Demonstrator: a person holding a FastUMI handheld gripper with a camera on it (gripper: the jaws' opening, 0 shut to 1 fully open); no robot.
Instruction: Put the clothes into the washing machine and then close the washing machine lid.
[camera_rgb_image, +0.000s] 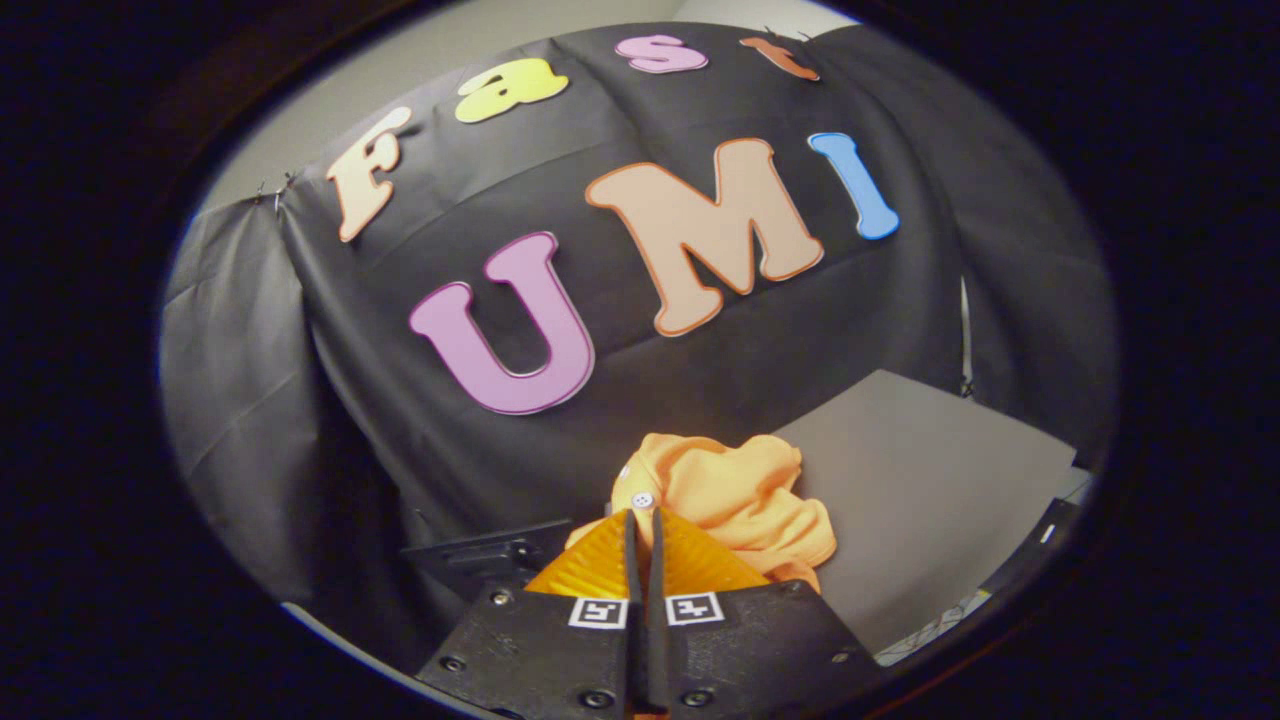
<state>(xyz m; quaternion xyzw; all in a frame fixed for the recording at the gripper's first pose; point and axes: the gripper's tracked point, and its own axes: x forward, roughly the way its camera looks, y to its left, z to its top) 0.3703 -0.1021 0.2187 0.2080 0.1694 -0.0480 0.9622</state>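
Gripper (644, 518) fingers pressed together, pinching orange garment (735, 495) by a thin fold above the desk (930, 480); likely slips out mid-carry.

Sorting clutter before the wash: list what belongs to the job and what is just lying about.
Job: orange garment, bunched up, pinched between the claw fingers, which are closed on it.
Lying about: grey board beyond the garment; black bracket beside the claw.

The gripper (643, 520) fingers (600, 565) cover the near part of the orange garment (735, 495), so whether cloth is pinched between their closed tips cannot be told; the grey surface (930, 490) is cut off beyond its right side; a dark object (485, 555) left of the fingers is too dim to identify.
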